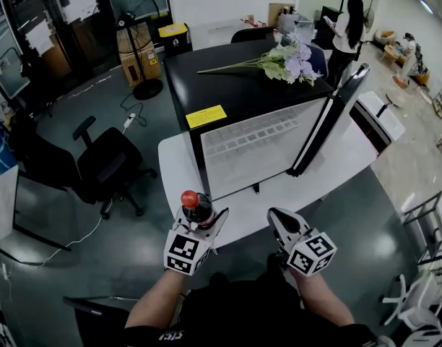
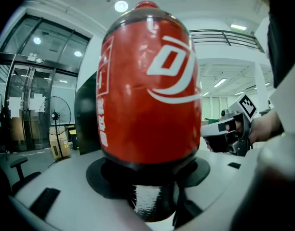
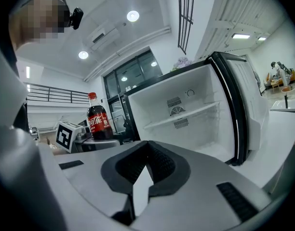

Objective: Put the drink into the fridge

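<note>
A cola bottle [image 1: 197,207] with a red cap and red label stands upright in my left gripper [image 1: 201,219], whose jaws are shut on its lower body. In the left gripper view the bottle [image 2: 147,81] fills the middle of the picture. The small fridge [image 1: 257,143] stands on the white table [image 1: 176,166] ahead, its door [image 1: 329,118] swung open to the right and its white shelves bare. My right gripper [image 1: 281,219] hovers beside the left one, shut and holding nothing. The right gripper view shows the bottle [image 3: 97,121] at the left and the open fridge [image 3: 186,114] straight ahead.
A bunch of purple flowers [image 1: 286,62] lies on the fridge's black top. A black office chair [image 1: 105,165] stands left of the table, a floor fan [image 1: 134,20] behind it. A person [image 1: 349,27] stands far back at the right.
</note>
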{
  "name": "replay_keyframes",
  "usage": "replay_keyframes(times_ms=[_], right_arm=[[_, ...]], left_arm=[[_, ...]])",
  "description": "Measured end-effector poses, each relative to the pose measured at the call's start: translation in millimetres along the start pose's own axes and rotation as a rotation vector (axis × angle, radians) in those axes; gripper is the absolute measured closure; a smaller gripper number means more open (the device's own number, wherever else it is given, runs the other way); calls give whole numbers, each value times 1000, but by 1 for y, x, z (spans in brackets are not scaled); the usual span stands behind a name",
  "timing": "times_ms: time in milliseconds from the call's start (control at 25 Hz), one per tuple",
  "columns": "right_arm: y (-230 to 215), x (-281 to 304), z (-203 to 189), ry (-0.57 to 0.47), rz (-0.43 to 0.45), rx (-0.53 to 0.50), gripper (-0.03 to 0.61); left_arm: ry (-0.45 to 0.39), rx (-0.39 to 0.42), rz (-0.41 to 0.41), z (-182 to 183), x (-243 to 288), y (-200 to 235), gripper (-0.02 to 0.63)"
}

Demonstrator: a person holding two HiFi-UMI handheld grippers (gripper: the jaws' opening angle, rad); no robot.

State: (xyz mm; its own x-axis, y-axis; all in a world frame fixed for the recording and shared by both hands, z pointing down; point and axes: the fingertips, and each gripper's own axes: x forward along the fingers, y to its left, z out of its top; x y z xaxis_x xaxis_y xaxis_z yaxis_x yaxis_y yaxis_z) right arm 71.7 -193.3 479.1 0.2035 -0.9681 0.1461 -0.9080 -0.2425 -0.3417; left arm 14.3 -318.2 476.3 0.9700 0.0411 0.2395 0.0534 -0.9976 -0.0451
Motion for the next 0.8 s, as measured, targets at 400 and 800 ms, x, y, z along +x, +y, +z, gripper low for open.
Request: replay_keyframes(times_ms=[400,800], right_arm=[[-118,-33,37,91,170,-89,565],[-178,-56,74,114,264,-121,565]], left_arm=[[-10,-101,157,26,94,-51,354],[-24,-132,259,59,147,-85,353]])
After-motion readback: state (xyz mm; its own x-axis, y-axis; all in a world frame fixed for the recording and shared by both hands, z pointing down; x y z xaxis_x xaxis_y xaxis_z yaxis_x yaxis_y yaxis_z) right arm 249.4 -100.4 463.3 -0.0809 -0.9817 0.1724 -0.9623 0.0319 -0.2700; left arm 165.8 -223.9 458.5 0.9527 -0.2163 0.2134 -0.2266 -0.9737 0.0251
